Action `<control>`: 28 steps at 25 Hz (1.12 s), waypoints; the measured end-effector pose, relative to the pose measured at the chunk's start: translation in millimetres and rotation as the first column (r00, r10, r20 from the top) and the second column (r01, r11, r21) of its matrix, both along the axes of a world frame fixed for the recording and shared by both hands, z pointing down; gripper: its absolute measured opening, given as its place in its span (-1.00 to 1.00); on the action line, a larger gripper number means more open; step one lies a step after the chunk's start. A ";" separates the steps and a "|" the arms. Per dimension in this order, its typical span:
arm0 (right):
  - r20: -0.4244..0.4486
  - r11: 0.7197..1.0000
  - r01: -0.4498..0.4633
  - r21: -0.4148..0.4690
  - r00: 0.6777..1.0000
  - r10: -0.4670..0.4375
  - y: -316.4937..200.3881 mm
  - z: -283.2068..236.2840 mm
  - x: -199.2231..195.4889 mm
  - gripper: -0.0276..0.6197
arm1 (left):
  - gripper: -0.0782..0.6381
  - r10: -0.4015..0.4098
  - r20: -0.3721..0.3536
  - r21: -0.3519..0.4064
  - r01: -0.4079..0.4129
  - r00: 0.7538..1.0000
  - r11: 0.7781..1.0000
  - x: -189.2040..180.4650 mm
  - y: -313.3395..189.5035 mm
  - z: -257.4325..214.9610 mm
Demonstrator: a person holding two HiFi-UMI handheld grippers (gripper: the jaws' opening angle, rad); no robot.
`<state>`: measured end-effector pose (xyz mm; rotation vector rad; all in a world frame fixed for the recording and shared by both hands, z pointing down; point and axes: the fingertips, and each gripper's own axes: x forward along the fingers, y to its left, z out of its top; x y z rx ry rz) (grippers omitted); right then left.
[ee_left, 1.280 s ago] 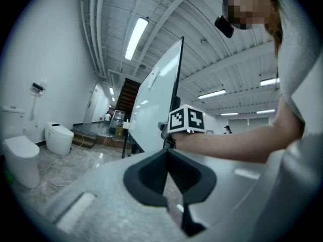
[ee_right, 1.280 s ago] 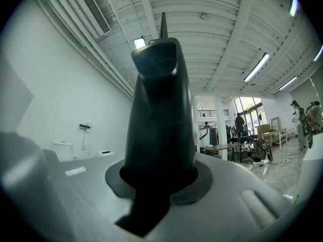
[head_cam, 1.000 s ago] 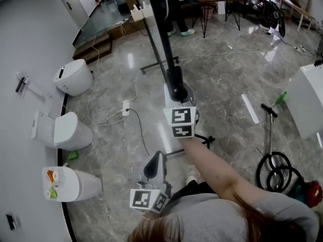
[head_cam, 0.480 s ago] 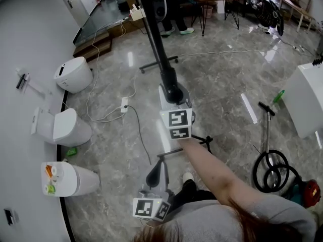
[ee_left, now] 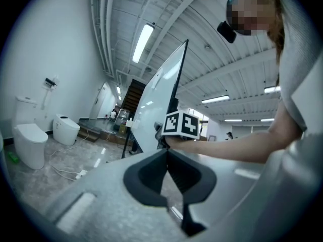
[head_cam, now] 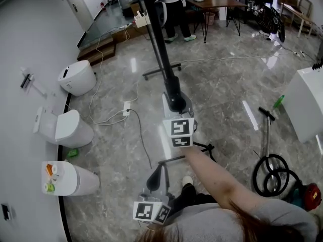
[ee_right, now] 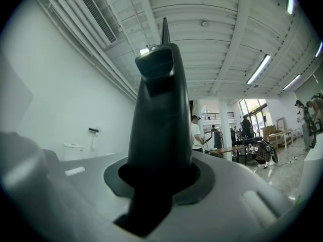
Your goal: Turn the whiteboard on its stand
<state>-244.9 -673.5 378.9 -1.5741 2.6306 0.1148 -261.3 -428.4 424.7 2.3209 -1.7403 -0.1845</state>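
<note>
Your right hand-held gripper (head_cam: 175, 101) is stretched out ahead of you and clamped on the dark edge of the whiteboard (head_cam: 157, 37). The board stands edge-on in front of you on its stand (head_cam: 160, 71) on the grey marble floor (head_cam: 222, 89), and in the right gripper view its frame fills the gap between the jaws. Your left hand-held gripper (head_cam: 155, 178) hangs low by your body, jaws together on nothing, and its view catches the board's white face (ee_left: 160, 92) leaning upward.
</note>
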 end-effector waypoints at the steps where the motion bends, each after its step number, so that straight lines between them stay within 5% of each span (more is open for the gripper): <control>1: 0.000 1.000 -0.001 -0.001 1.000 0.001 3.2 0.8 0.5 -0.56 | -0.79 -0.002 0.000 0.007 0.002 1.000 1.000 0.1 1.3 -1.2; 12: 0.013 1.000 0.016 -0.007 1.000 -0.016 38.8 -0.1 10.1 -0.54 | -0.79 0.027 -0.015 0.005 -0.027 1.000 1.000 31.6 28.9 0.3; 28: 0.023 0.999 0.043 -0.014 0.999 -0.042 76.0 -2.1 18.5 -0.51 | -0.79 -0.031 -0.057 -0.003 0.031 0.998 1.000 46.2 69.4 6.7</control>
